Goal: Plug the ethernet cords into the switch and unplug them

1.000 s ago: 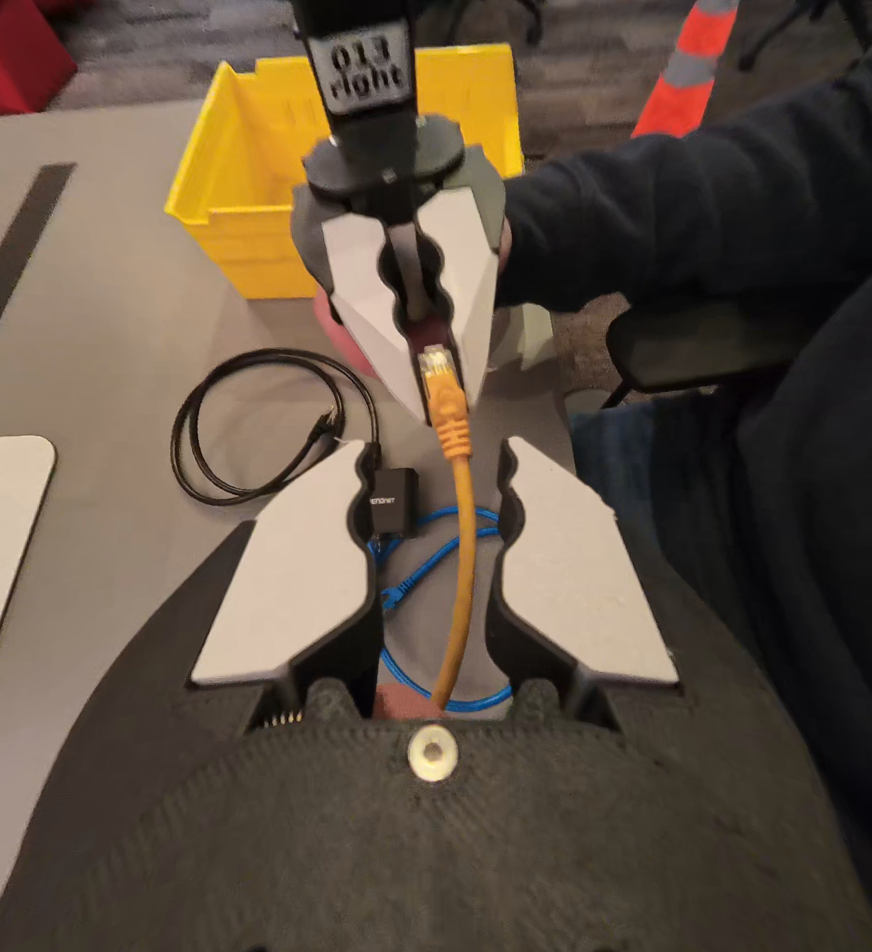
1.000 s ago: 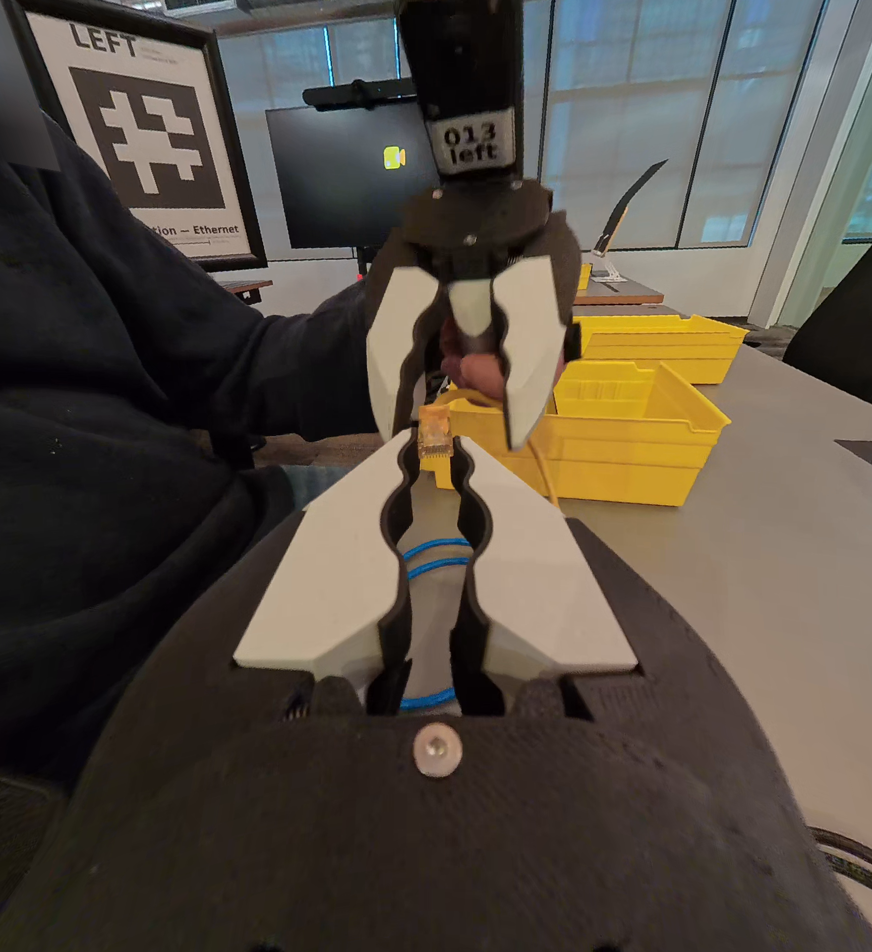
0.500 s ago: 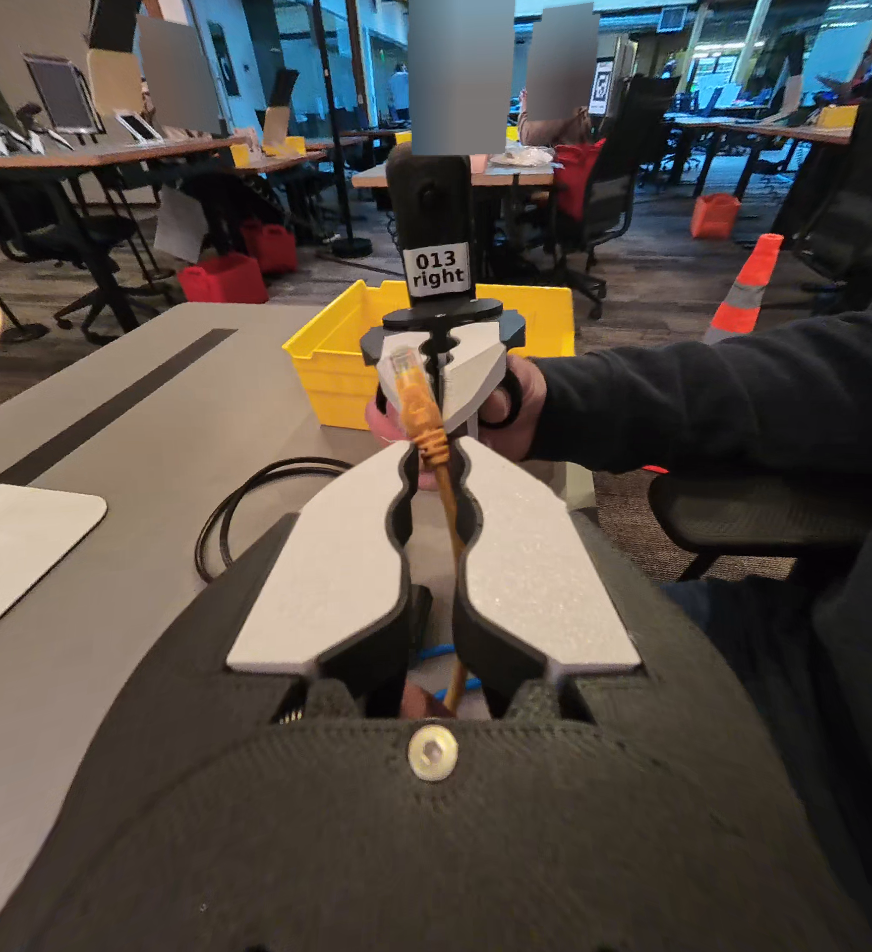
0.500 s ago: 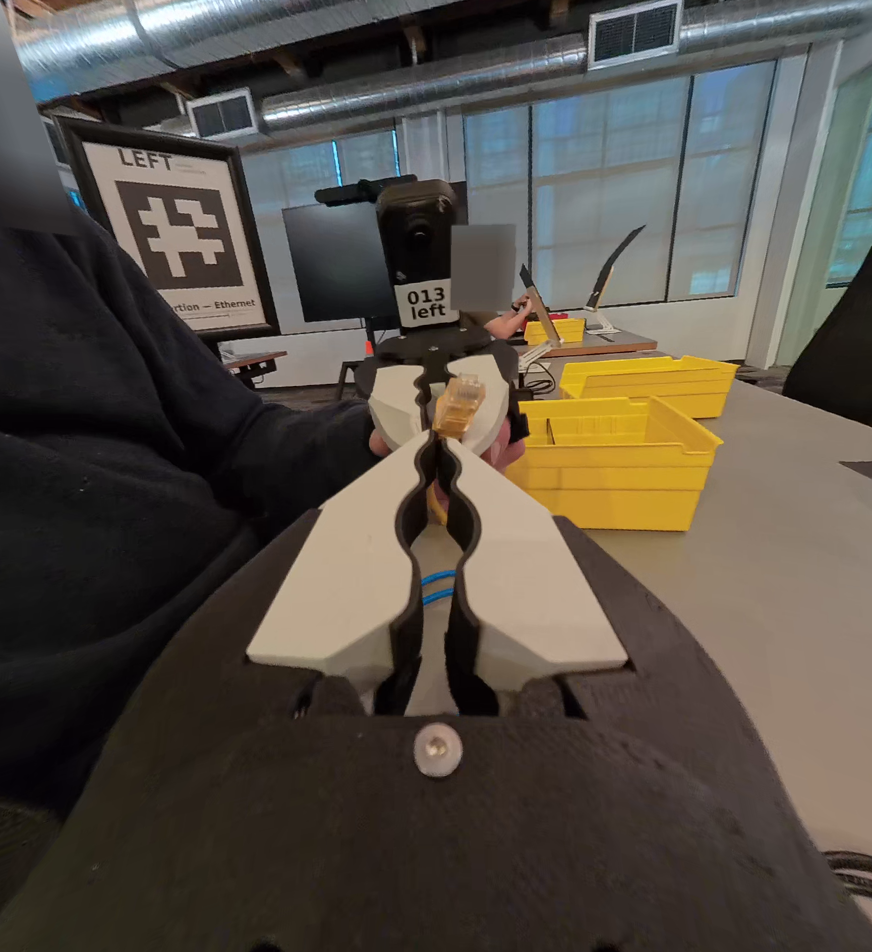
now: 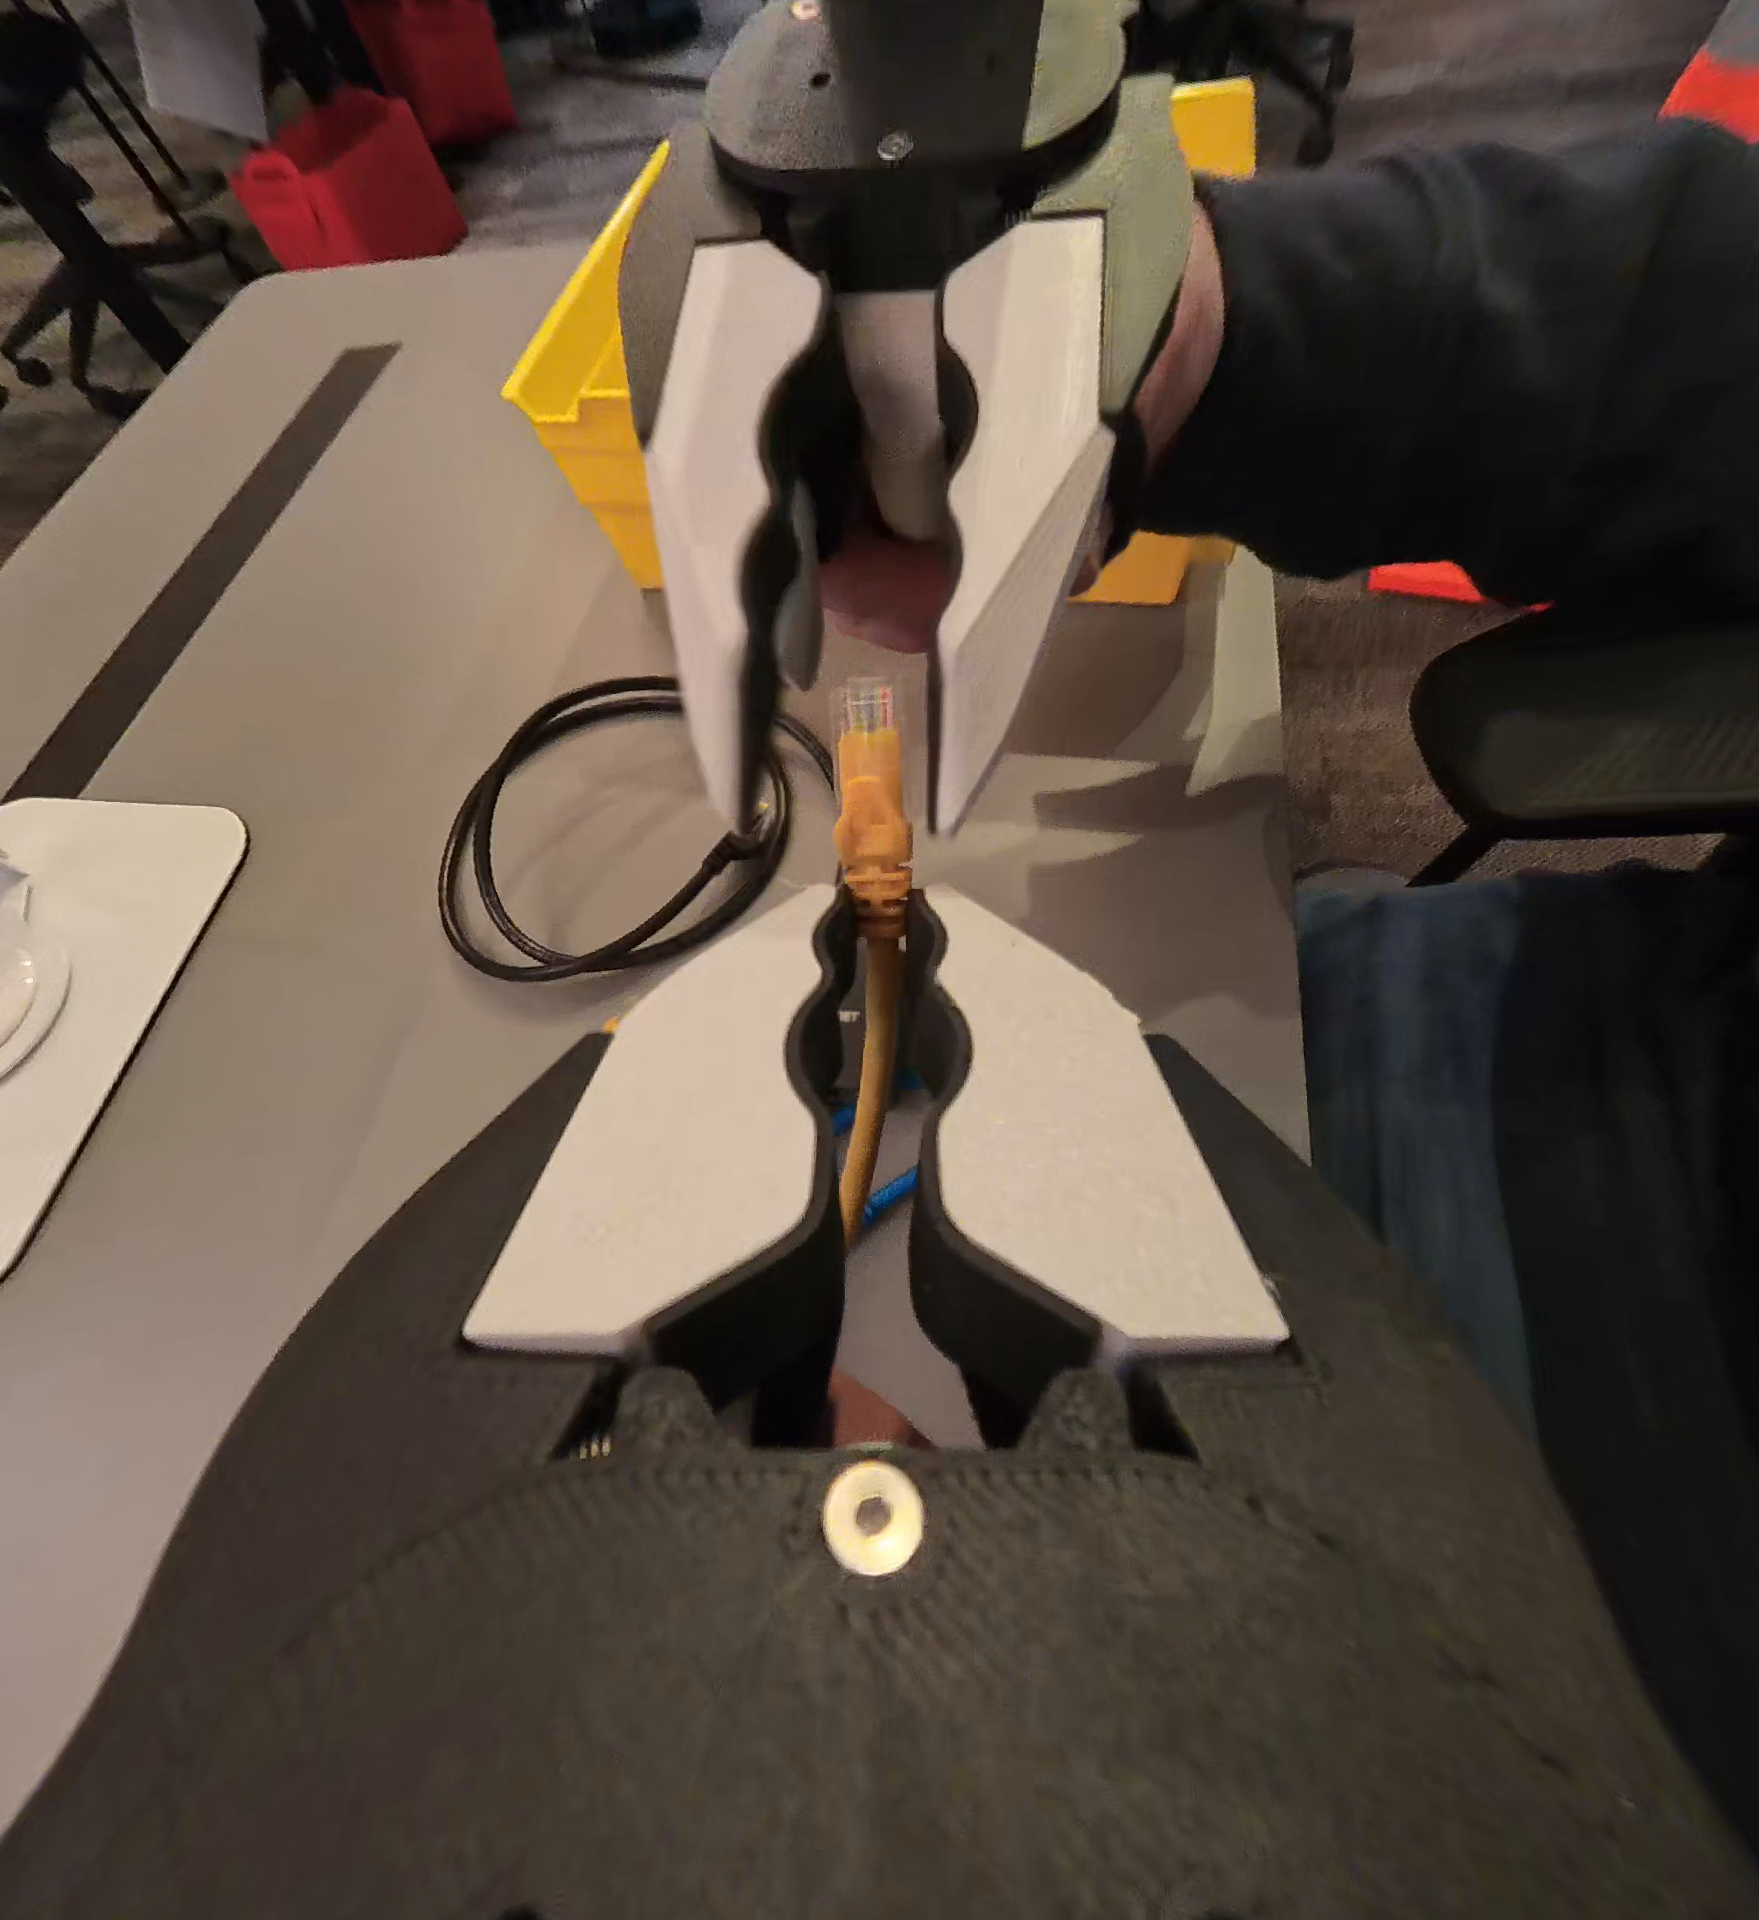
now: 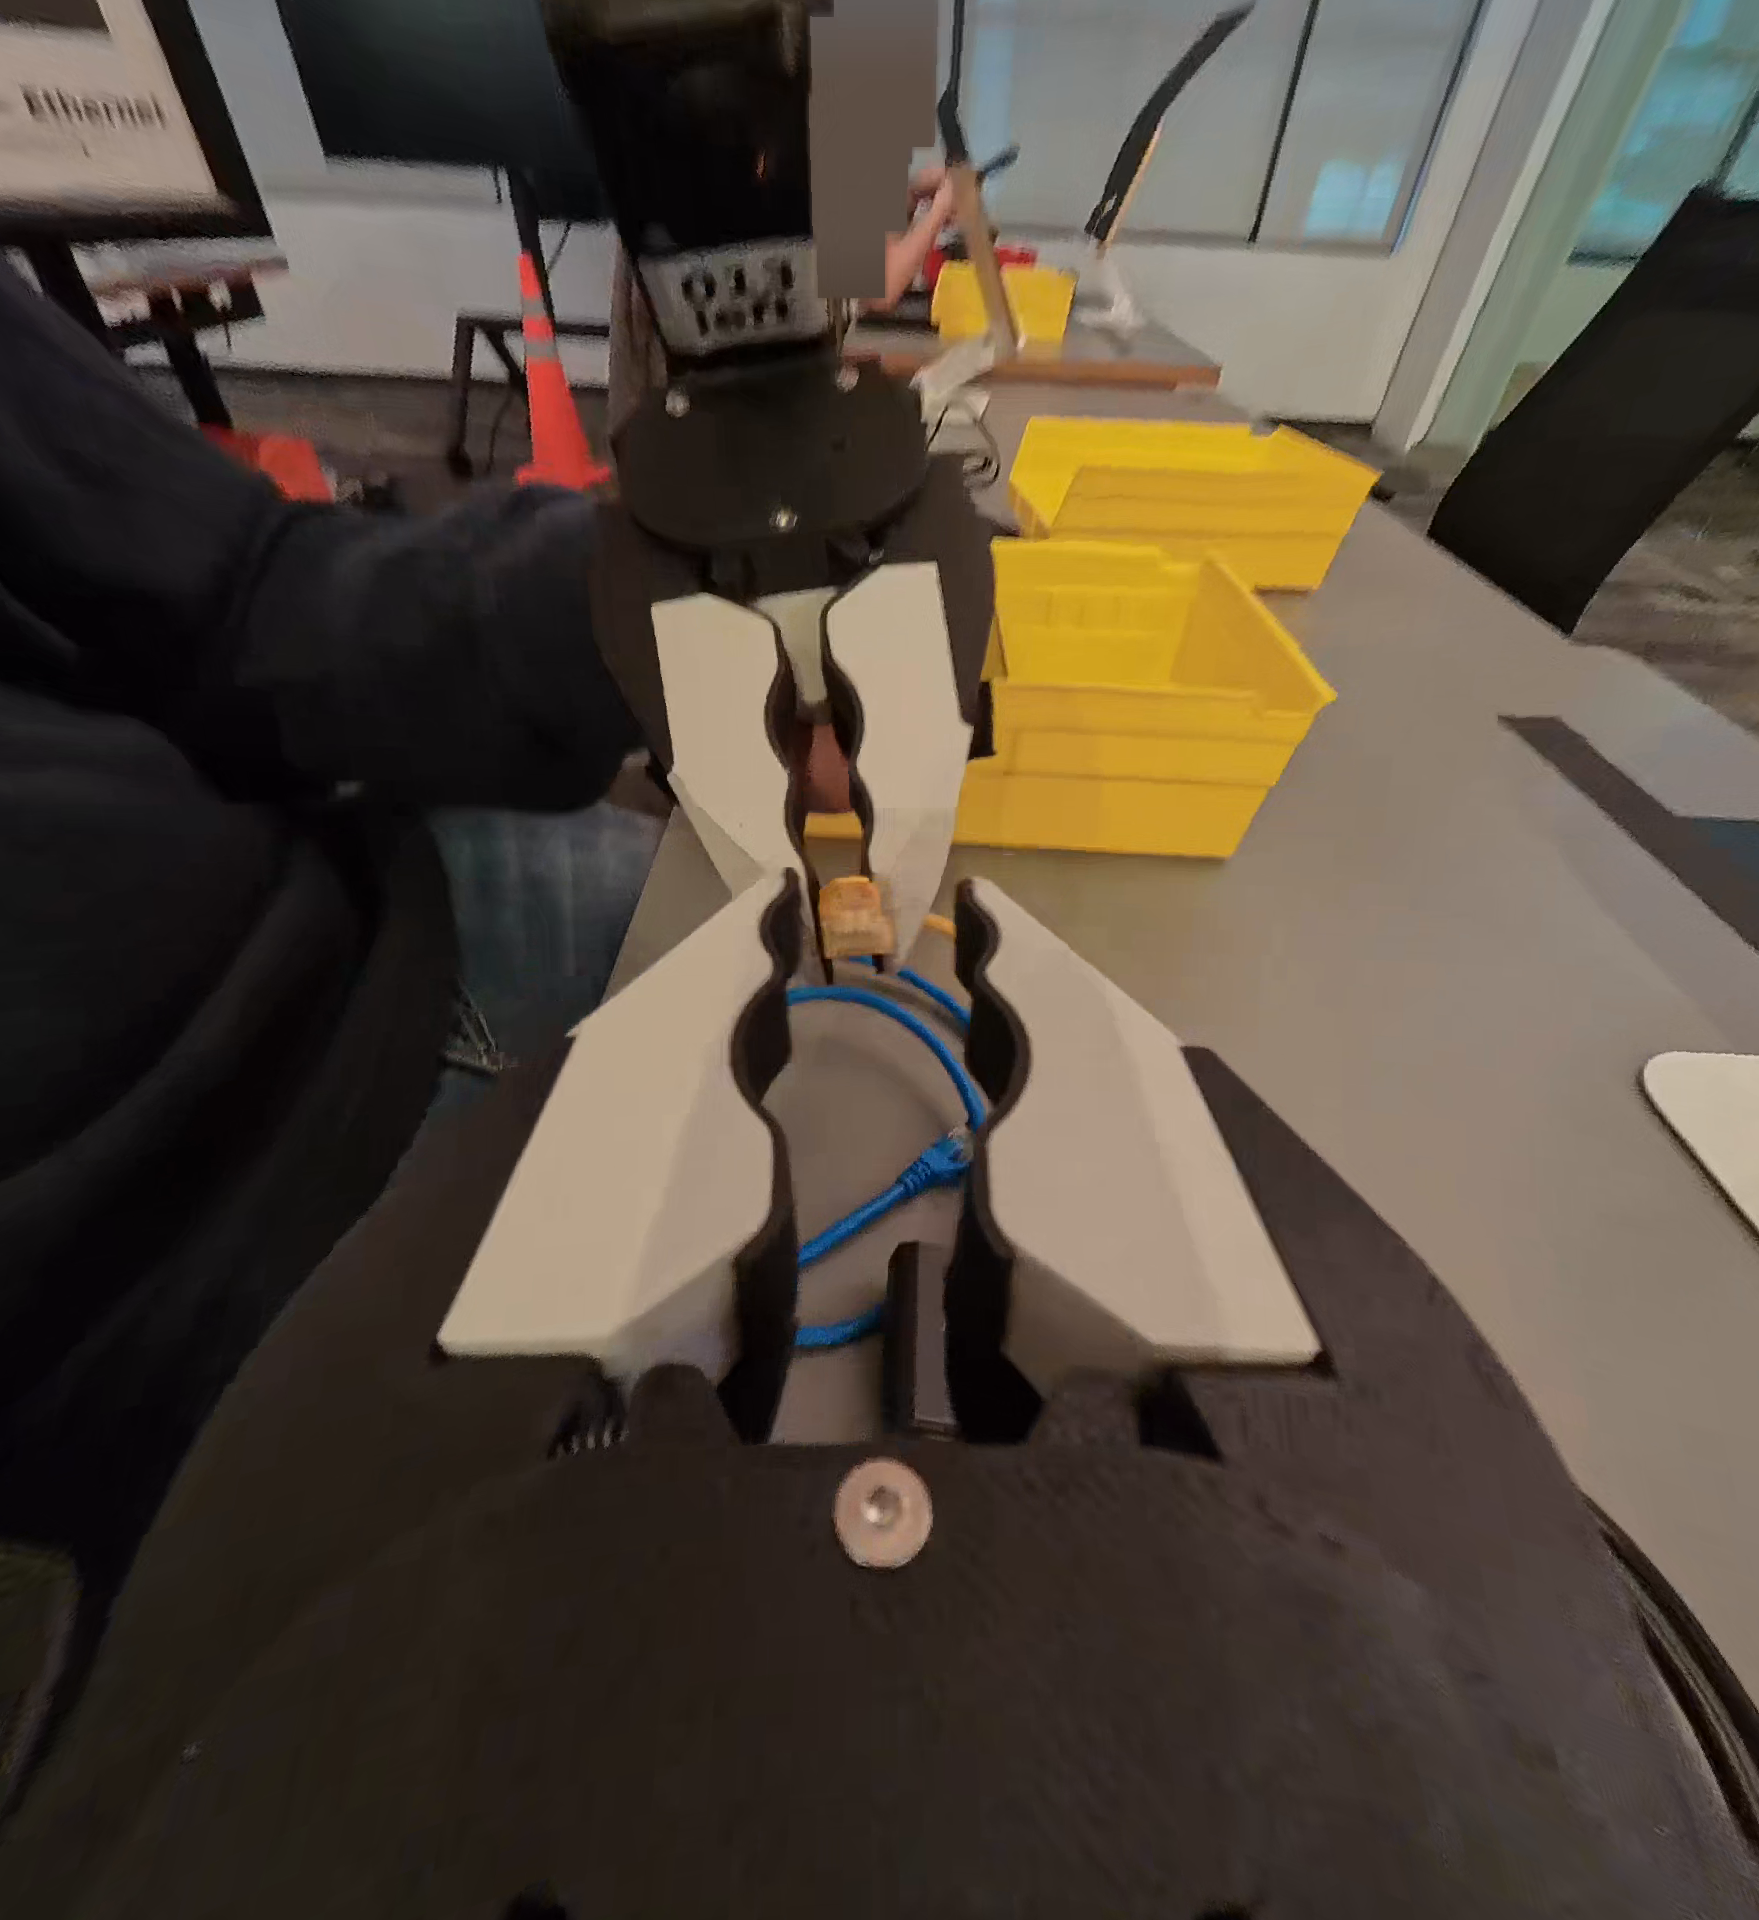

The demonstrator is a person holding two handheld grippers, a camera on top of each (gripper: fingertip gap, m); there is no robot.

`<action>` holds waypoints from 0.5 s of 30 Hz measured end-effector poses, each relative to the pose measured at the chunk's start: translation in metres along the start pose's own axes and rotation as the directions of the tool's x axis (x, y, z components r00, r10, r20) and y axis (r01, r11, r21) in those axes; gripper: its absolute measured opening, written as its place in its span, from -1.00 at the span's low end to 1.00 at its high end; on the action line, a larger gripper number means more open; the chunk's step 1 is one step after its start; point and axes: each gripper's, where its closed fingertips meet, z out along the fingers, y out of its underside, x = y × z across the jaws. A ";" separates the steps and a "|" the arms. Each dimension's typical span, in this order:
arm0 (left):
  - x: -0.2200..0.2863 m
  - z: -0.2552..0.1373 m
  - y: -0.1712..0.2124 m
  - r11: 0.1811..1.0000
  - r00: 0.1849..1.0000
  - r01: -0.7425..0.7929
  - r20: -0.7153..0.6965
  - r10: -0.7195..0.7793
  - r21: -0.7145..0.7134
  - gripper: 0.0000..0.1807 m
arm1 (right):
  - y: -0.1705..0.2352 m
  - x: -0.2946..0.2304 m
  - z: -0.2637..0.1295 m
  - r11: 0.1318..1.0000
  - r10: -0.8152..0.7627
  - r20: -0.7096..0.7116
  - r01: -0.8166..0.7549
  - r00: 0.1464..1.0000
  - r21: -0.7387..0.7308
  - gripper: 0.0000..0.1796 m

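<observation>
Orange ethernet cord (image 5: 873, 1049) runs up btwn the left gripper (image 5: 877, 914) fingers, pinched at the tips just below the boot; its clear plug (image 5: 867, 709) sticks out past them, pointing at the right gripper (image 5: 833, 821). Left gripper is closed down tight on the cord, w/ only the wavy inner gaps showing.

Right gripper is spread wide, nothing held. In the left wrist view its 2 fingers straddle the plug w/o touching it. In the right wrist view the orange plug (image 6: 857, 914) sits just past the right gripper (image 6: 875, 902) tips, held by the left gripper (image 6: 859, 925) opposite.

Blue ethernet cord (image 6: 890, 1179) lies looped on the grey table (image 5: 335, 831) under both grippers. A dark box edge (image 6: 914, 1340), prob the switch, shows low btwn the right fingers, too hidden to be sure.

Black coiled cable (image 5: 584, 831) lies on the table to the left of the plug. Yellow bin (image 6: 1145, 717) stands behind the grippers, 1 more further back. White pad (image 5: 54, 1039) at the table's left edge. Person's dark sleeve (image 5: 1477, 364) reaches to the right gripper.
</observation>
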 end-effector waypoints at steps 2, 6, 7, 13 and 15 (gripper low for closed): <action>0.000 0.001 0.002 0.999 1.000 -0.015 0.007 0.015 -0.034 -0.90 | 0.009 -0.006 0.005 0.998 -0.003 0.030 0.005 1.000 -0.056 -0.88; 0.004 0.000 0.002 0.999 1.000 -0.019 -0.010 0.018 -0.046 -0.90 | 0.010 -0.011 0.005 0.998 0.003 0.053 0.000 0.999 -0.070 -0.88; 0.005 -0.001 0.000 0.999 1.000 -0.017 -0.012 0.016 -0.033 -0.90 | 0.008 -0.011 0.005 0.998 0.003 0.055 0.001 0.998 -0.059 -0.88; -0.009 -0.019 -0.030 0.959 0.992 0.125 0.002 -0.130 0.256 -0.61 | -0.015 -0.001 -0.007 0.978 0.088 0.058 -0.097 0.994 0.184 -0.88; -0.018 -0.039 -0.046 0.918 0.985 0.158 0.007 -0.172 0.363 -0.51 | -0.010 -0.003 -0.004 0.980 0.087 0.063 -0.097 0.994 0.172 -0.88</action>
